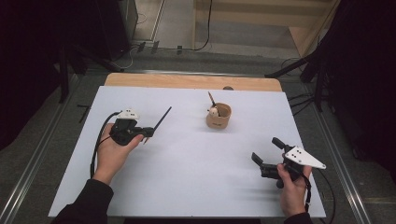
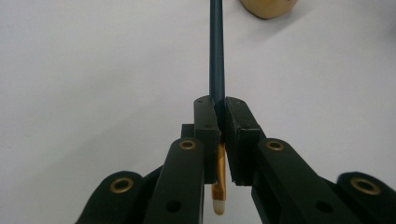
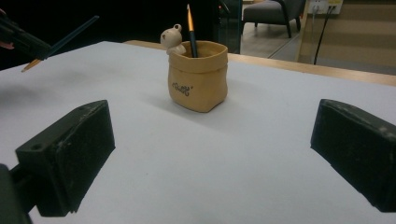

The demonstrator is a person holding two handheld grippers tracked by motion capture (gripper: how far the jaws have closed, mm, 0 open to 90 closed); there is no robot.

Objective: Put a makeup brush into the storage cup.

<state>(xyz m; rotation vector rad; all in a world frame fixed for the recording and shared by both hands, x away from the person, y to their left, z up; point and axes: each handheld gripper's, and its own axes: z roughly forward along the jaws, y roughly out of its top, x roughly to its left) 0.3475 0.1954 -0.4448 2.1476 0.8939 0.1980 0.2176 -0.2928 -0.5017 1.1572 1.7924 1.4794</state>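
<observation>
My left gripper (image 1: 146, 133) hovers over the left part of the white table (image 1: 187, 177), shut on a long dark pencil (image 1: 161, 120) that points up and right toward the pot. In the left gripper view the jaws (image 2: 219, 112) clamp the dark blue pencil (image 2: 216, 56), whose orange, white-tipped end hangs behind them. A tan pot (image 1: 218, 116) with a small bear figure (image 3: 172, 39) on its rim holds another pencil (image 3: 190, 28). My right gripper (image 1: 267, 150) rests open near the front right, its wide-apart jaws (image 3: 212, 135) facing the pot (image 3: 198, 81) with nothing between them.
A bare wooden strip (image 1: 191, 82) runs along the table's far edge. Beyond it lie a dark floor with cables and stand legs (image 1: 299, 65). A wide stretch of white surface separates the two grippers.
</observation>
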